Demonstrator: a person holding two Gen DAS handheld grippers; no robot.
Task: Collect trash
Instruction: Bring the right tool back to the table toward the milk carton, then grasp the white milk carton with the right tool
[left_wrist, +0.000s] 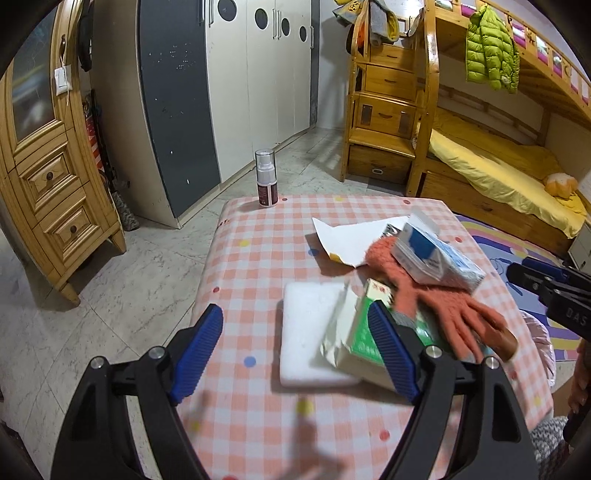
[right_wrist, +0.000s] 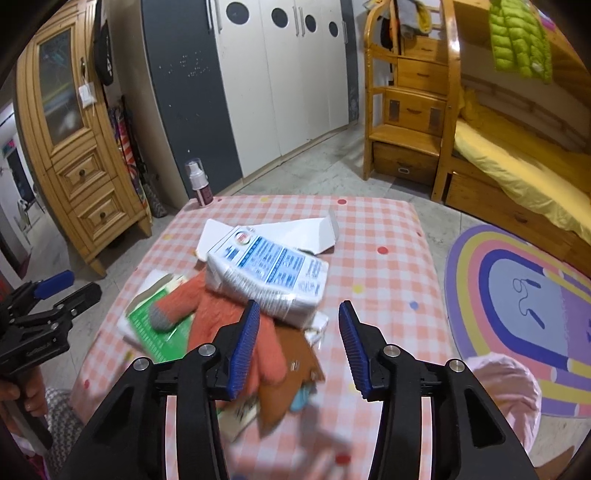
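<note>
On the pink checked table lies a heap of litter: a white foam block, a green and white packet, an orange knit glove, a blue and white wrapped pack and a sheet of white paper. My left gripper hovers open over the foam block, its right finger above the green packet. My right gripper is open just above the pack and the glove, with nothing pressed between its pads. A brown scrap lies under it, blurred.
A spray bottle stands at the table's far left corner. A pink bin sits by the table's near right side, on a striped rug. Wardrobes, a wooden cabinet and a bunk bed ring the tiled floor.
</note>
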